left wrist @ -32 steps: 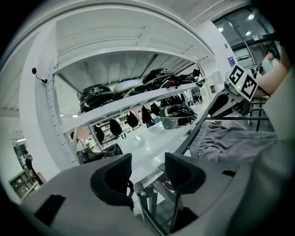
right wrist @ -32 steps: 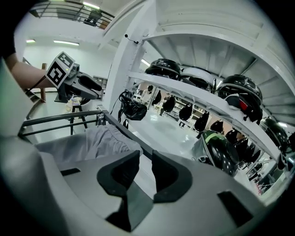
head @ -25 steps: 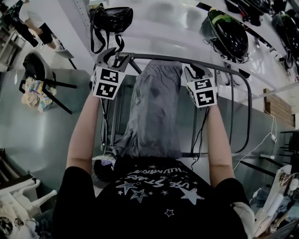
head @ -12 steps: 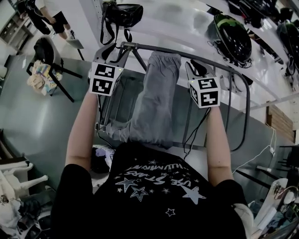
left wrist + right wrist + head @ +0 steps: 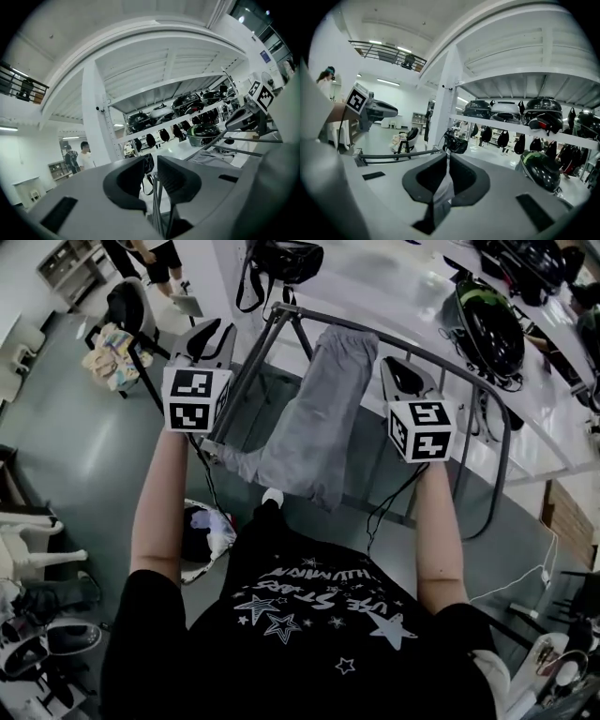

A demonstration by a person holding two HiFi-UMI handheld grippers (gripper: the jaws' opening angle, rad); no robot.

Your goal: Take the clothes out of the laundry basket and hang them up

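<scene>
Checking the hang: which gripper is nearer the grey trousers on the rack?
Right. The right gripper sits just off the right edge of the grey trousers; the left gripper is out at the left end of the rack. Both have just been closing their jaws on nothing.

"THE STARS" on black T-shirt (image 5: 302, 645), rest unclear

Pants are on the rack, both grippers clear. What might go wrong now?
The grey pants hang mostly on the near side of the top rail, only the waistband seems over it, so they may slide off. The left gripper and right gripper have just been closing on nothing, so neither steadies them. The right gripper's cable dangles by the rack and may snag.
</scene>
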